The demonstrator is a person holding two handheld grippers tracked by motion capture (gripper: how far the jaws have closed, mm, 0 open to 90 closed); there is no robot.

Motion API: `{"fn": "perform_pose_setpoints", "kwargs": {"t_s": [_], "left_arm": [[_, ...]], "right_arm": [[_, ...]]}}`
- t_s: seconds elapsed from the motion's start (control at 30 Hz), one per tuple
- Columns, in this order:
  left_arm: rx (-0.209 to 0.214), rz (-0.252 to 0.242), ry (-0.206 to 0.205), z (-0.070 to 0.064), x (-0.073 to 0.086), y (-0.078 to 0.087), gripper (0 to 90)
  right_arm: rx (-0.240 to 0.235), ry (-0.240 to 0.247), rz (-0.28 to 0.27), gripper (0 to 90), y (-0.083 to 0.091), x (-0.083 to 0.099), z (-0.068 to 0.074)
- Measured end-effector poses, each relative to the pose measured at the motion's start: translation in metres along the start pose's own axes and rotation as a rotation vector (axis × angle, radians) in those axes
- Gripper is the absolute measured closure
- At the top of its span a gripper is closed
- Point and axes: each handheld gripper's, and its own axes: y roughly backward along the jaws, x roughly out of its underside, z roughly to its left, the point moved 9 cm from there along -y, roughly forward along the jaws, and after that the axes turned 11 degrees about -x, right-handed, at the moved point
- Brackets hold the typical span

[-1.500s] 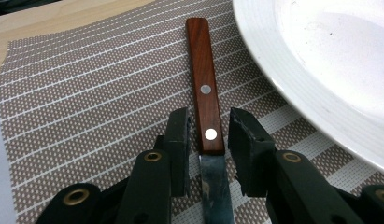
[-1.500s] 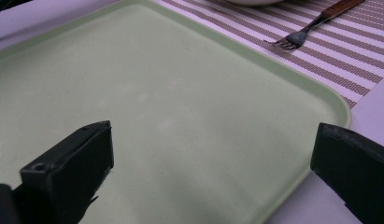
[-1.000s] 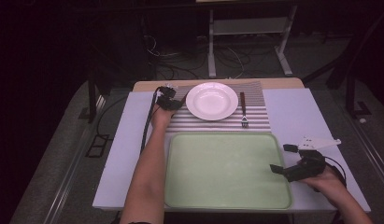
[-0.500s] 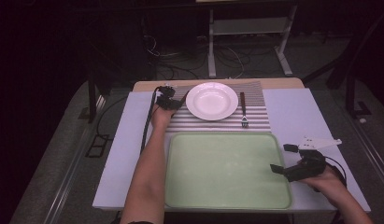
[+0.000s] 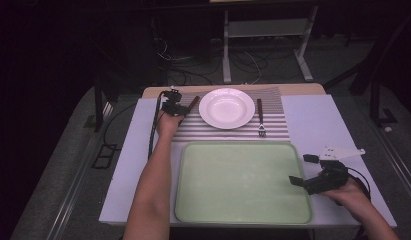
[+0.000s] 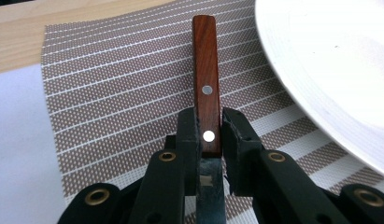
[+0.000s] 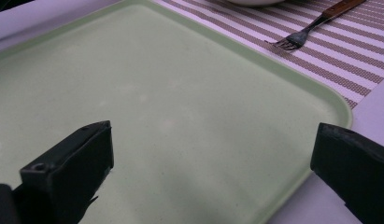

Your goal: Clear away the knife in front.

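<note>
Knife with brown wooden riveted handle (image 6: 206, 88) clamped by left gripper (image 6: 209, 135) near handle's blade end, lying on striped woven placemat (image 6: 115, 93) just left of white round plate (image 6: 339, 70); long axis pointed away along jaws; blade hidden beneath gripper. Right gripper (image 7: 213, 158) held wide apart, empty, over pale green tray (image 7: 180, 93)

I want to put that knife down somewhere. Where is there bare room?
The green tray is bare throughout, between the striped mat and the near edge. The mat is crowded: plate, fork, and the knife in the left gripper.
</note>
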Motion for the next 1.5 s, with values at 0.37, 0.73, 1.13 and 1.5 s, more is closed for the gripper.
{"fn": "perform_pose_setpoints", "kwargs": {"t_s": [0.37, 0.73, 1.13, 1.5], "left_arm": [[0.018, -0.023, 0.016, 0.002, -0.001, 0.024, 77.2], [0.046, -0.035, -0.009, -0.004, 0.006, 0.053, 77.2], [0.078, -0.037, -0.023, -0.017, 0.025, 0.075, 77.2], [0.116, -0.058, -0.050, -0.034, 0.042, 0.098, 77.2]], "right_arm": [[0.002, 0.001, -0.004, 0.0, 0.001, -0.001, 0.001], [0.001, 0.007, -0.005, 0.0, 0.000, -0.001, 0.002], [-0.001, 0.008, -0.008, 0.0, 0.000, -0.003, 0.004], [0.001, 0.006, -0.003, 0.0, -0.001, -0.002, 0.003]]}}
